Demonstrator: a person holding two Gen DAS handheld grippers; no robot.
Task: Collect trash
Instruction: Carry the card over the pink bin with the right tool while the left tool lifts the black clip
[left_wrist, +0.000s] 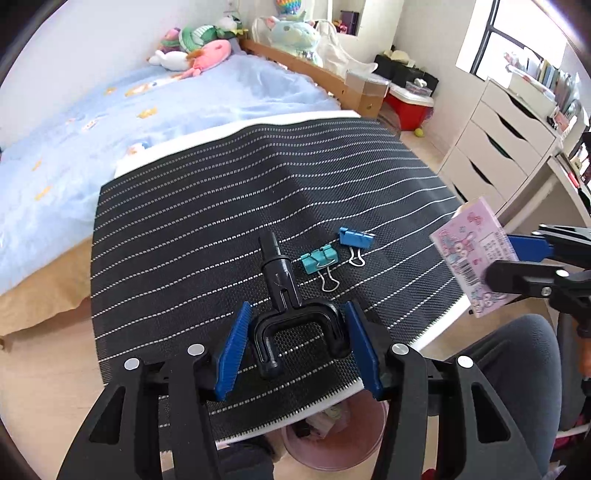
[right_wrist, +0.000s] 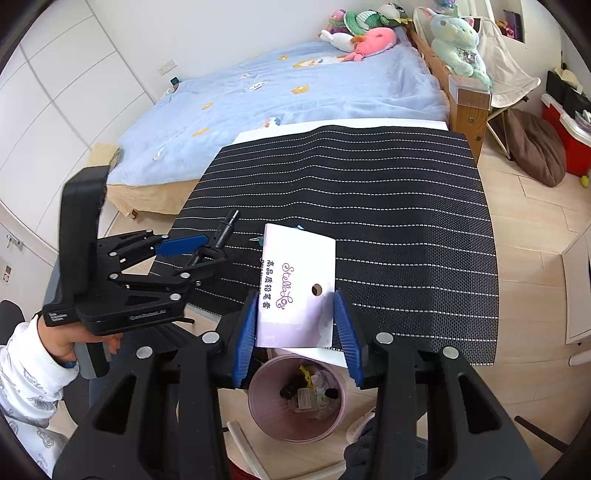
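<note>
I have both tools loaded over the striped mat (left_wrist: 258, 192) on the counter. My right tool (right_wrist: 295, 328) is clamped on a pink-and-white card box (right_wrist: 297, 291) (some stationery packaging, judging by the print), holding it by its two side edges just above the near edge of the counter. Almost directly under it stands the pink bin (right_wrist: 297, 398) on the floor, already with some scraps inside. My left tool (left_wrist: 299, 343) has the black U-shaped plastic part (left_wrist: 291, 317) between its pads; the pads seem to touch the sides of the fork, so I read it as gripped, with the stem pointing away over the mat. Two binder clips, a teal one (left_wrist: 319, 260) and a blue one (left_wrist: 356, 238), lie just beyond it on the mat.

I judge this the carry-to-bin step. Next I need to bring the box fully over the bin's mouth before releasing, then swing the left piece there too.
</note>
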